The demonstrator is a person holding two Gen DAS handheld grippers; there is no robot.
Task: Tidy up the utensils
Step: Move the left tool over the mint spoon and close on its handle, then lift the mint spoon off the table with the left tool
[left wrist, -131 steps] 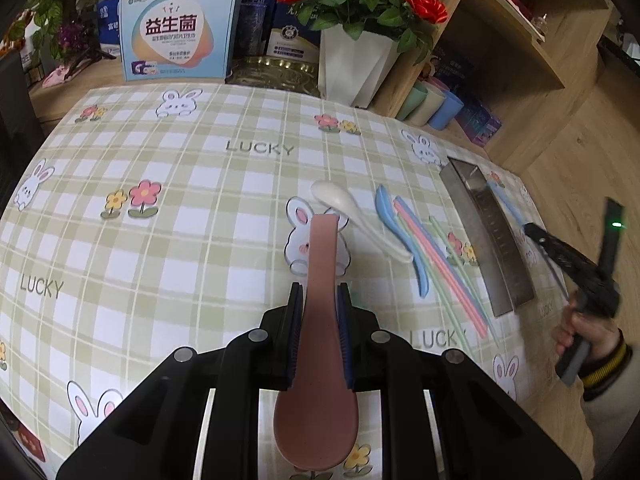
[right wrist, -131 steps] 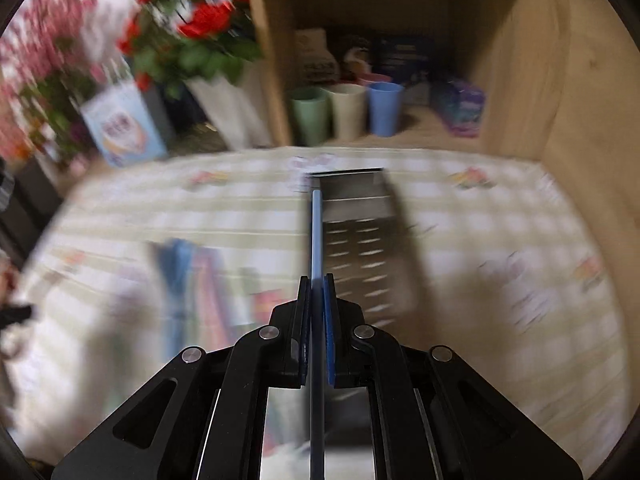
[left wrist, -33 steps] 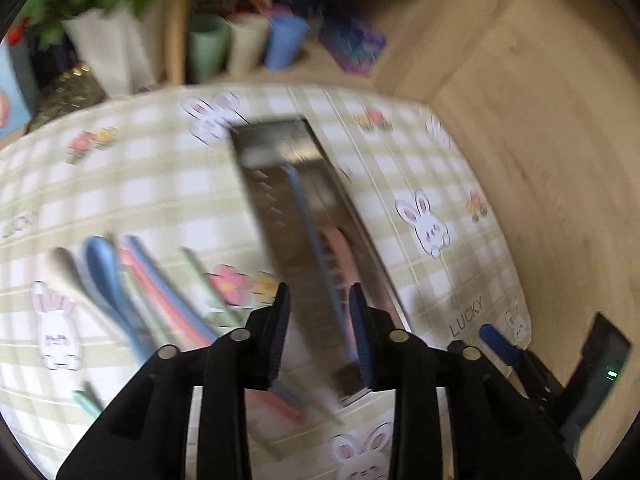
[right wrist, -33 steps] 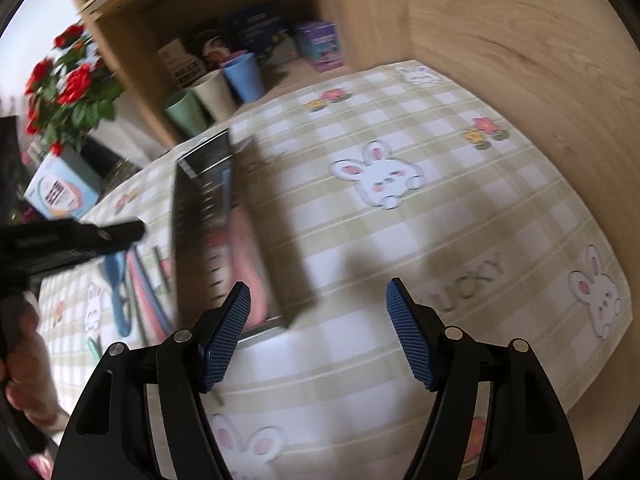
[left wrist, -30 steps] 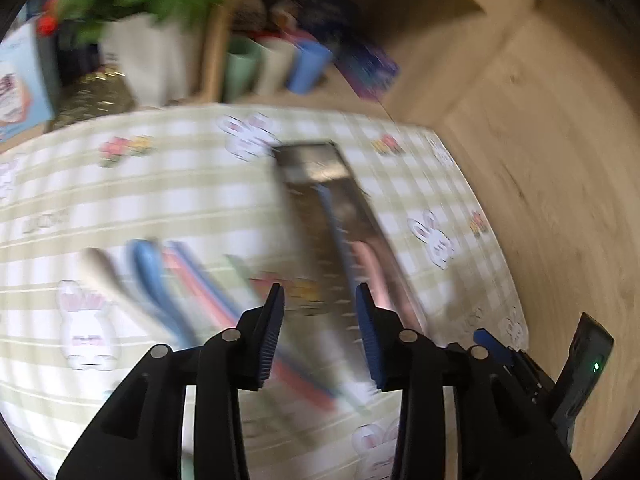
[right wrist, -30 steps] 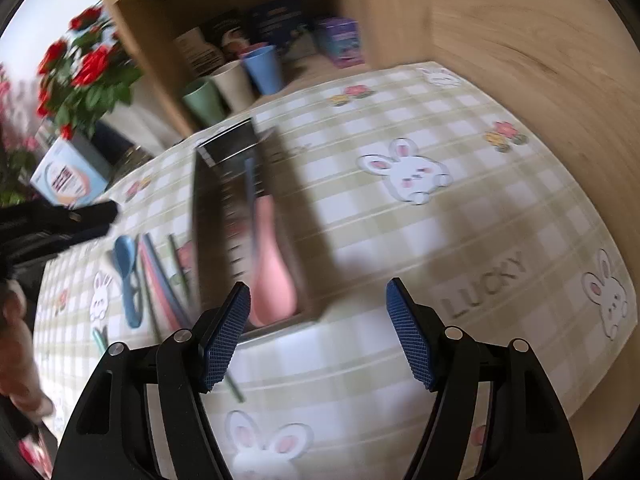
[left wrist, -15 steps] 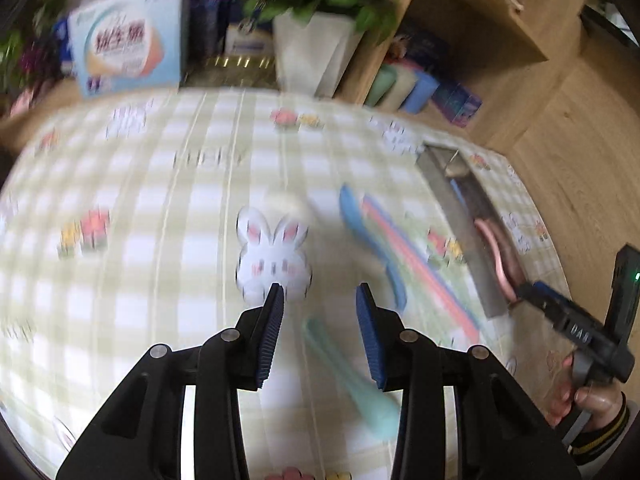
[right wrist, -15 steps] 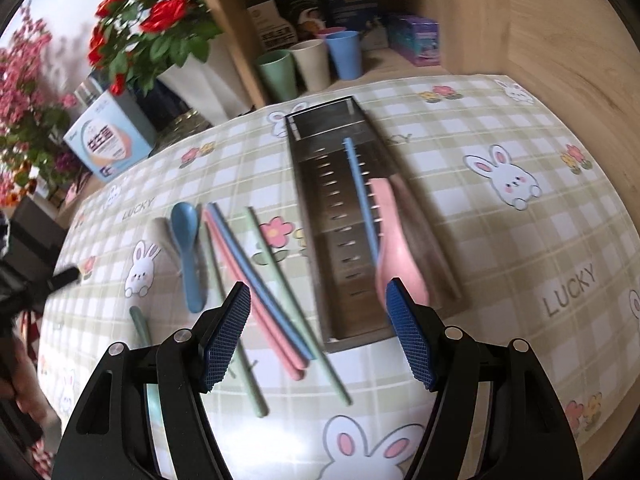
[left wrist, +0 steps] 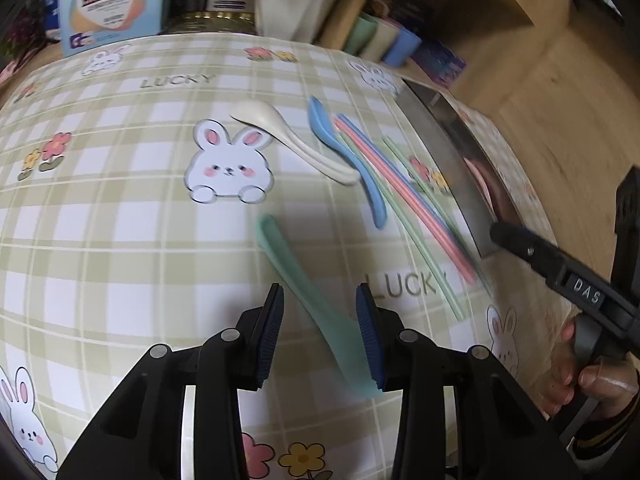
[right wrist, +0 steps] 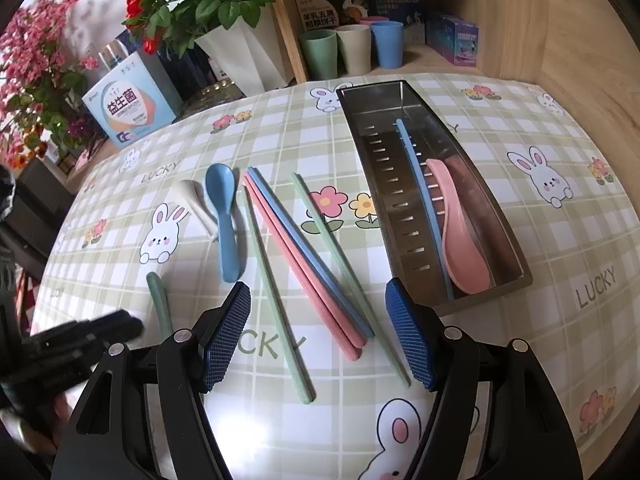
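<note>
A green spoon lies flat on the tabletop, with its wide end between the two open fingers of the left hand-held gripper. The fingers are apart and are not squeezing it. The spoon looks a bit blurry, so I cannot tell if the right finger touches it.

Past the green spoon lie a white spoon and a blue spoon, side by side. Next to them are the loose sticks: a pink chopstick and a blue chopstick touching each other, with a green chopstick on one side and another green chopstick on the other.

Just beside the sticks sits a long metal tray. In it lie a pink spoon and one more blue chopstick, close together.

The right hand-held gripper hangs over the near ends of the loose chopsticks. Its fingers are wide apart and it holds nothing.

The tabletop has a green checked cloth with bunnies and flowers. At the back stand a white vase with red roses, a blue box, and three cups on a wooden shelf.
</note>
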